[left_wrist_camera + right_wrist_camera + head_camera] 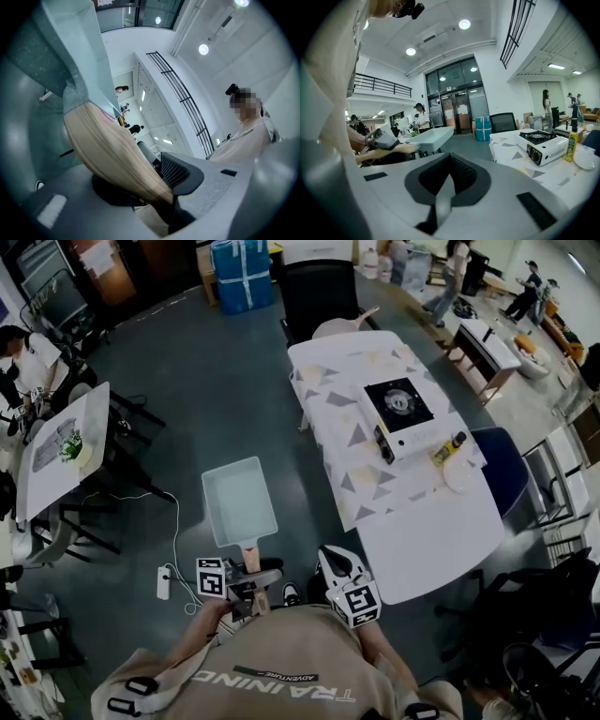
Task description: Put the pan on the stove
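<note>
**A:** Where is the pan?

**B:** The pan (239, 500) hangs in the air over the floor, well to the left of the stove (401, 413). The left gripper (247, 576) has its fingers (180, 172) clenched on the far end of the wooden handle (112, 154).

**A:** What could go wrong?

**B:** The grip sits far from the pan's body, so I think it may droop or twist on the way across. A yellow bottle (451, 447) and a small plate (457, 476) stand on the tabletop (422, 549) just beside the stove, on the person's side. A low swing could knock them or catch the burner.

**A:** And the right gripper?

**B:** The right gripper (330, 561) is nearer the stove than the pan is, with its fingers (464, 174) pressed together on nothing, so it gives no support.
</note>
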`<state>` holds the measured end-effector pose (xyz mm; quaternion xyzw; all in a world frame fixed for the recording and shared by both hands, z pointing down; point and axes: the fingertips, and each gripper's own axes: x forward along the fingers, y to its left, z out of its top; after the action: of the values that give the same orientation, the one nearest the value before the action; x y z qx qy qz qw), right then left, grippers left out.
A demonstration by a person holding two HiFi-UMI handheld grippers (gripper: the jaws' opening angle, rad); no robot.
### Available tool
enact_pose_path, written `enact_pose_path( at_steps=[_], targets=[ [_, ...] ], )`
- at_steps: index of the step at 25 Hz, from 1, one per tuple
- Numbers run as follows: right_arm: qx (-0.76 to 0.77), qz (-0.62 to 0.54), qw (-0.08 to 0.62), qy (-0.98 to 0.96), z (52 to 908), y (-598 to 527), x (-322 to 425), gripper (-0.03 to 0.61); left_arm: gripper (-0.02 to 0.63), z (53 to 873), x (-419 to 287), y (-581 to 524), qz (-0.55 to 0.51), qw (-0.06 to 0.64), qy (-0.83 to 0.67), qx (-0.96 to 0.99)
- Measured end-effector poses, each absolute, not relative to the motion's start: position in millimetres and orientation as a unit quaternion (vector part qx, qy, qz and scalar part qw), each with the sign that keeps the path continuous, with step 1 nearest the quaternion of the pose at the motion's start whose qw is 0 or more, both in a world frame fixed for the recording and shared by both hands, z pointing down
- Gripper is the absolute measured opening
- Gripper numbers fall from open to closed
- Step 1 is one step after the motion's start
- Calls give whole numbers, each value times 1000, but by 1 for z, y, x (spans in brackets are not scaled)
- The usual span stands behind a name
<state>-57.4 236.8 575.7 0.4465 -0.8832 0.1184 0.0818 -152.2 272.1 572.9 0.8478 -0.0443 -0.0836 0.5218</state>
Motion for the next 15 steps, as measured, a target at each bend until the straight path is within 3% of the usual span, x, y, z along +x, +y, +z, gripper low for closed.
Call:
enact_pose_path(
  at_steps=[15],
  targets=[
    [367, 126, 72, -919, 591, 98, -39, 5, 173, 554, -112, 139, -129, 520, -101, 839]
  ],
)
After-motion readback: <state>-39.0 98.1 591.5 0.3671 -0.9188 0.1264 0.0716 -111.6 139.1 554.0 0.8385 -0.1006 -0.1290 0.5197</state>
